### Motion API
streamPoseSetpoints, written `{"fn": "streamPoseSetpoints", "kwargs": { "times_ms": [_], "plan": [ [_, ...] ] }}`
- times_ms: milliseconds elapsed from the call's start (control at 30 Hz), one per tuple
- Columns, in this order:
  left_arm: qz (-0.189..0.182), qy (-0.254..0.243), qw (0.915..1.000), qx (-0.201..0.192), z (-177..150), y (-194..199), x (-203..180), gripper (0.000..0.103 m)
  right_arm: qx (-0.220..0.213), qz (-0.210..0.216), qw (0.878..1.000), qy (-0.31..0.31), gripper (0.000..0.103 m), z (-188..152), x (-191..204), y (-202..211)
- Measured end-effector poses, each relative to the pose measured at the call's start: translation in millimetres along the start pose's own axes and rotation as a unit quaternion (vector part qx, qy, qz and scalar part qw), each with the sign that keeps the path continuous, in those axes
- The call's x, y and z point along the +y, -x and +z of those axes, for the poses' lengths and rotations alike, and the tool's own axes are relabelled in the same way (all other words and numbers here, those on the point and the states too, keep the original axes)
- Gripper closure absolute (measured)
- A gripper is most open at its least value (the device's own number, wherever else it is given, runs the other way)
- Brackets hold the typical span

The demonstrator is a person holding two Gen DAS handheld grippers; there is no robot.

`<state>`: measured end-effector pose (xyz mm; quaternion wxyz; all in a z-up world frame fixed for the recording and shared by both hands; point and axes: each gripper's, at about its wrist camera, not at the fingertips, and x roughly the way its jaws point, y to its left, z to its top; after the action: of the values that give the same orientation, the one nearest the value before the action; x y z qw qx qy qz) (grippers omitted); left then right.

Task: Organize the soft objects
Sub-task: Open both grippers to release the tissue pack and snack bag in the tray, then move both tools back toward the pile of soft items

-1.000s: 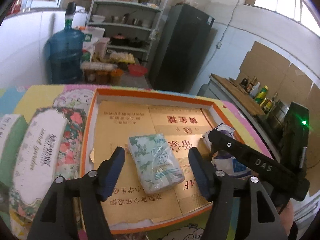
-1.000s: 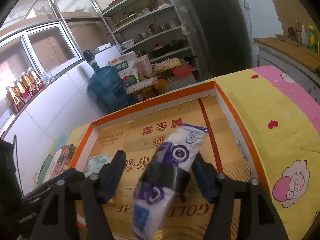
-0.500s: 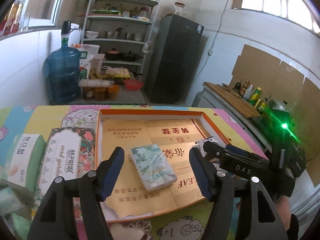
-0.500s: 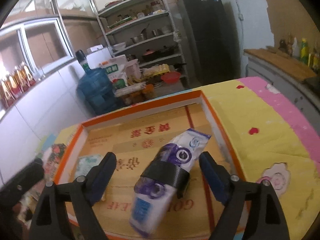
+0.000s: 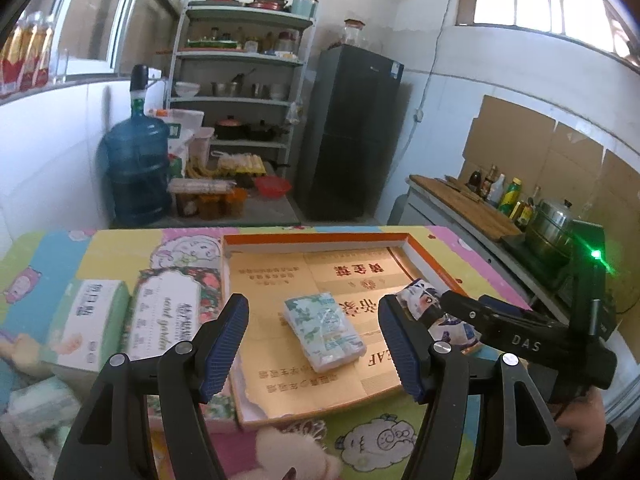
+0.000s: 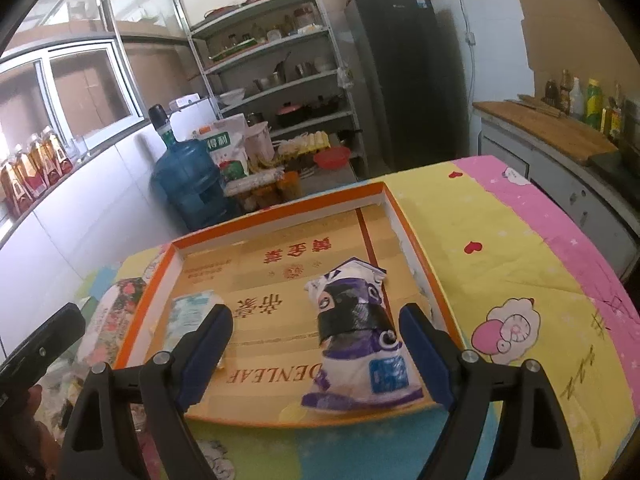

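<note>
The big orange tray [image 6: 408, 240] is lying on the bright cloth [image 6: 520, 272], and two soft packs are already resting inside it: the purple-and-white pack [image 6: 356, 332] by the right wall and the smaller green flowery pack [image 5: 324, 330] nearer the middle. The right gripper [image 6: 316, 356] is standing wide over the purple pack without touching it (its jaws have just been opening), and the left gripper [image 5: 312, 344] is standing wide too, holding nothing. More soft packs [image 5: 96, 320] are waiting on the cloth left of the tray, so I think some tidying is left to do.
</note>
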<state>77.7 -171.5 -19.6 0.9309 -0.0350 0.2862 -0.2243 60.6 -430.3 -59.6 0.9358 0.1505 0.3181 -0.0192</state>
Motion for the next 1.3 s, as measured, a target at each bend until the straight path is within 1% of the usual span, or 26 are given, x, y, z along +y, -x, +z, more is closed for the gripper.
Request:
{"fn": "streamPoseSetpoints", "kwargs": {
  "times_ms": [267, 633, 867, 1033, 1300],
  "plan": [
    [0.020, -0.001, 0.9997, -0.010, -6, 30, 16, 0.034, -0.019, 0.005, 1.000, 0.019, 0.018, -6, 33, 24],
    [0.050, 0.012, 0.9984, -0.022, -16, 73, 47, 0.034, -0.033, 0.013, 0.998, 0.047, 0.018, -14, 79, 45],
    [0.086, 0.005, 0.9957, -0.033, -23, 95, 63, 0.034, -0.039, 0.025, 0.996, 0.069, 0.018, -24, 111, 56],
    [0.109, 0.005, 0.9933, -0.040, -28, 111, 80, 0.034, -0.036, 0.040, 0.995, 0.082, 0.018, -36, 135, 60],
    [0.125, 0.015, 0.9912, -0.041, -38, 127, 105, 0.034, -0.037, 0.058, 0.992, 0.105, 0.018, -57, 171, 67]
  ]
}}
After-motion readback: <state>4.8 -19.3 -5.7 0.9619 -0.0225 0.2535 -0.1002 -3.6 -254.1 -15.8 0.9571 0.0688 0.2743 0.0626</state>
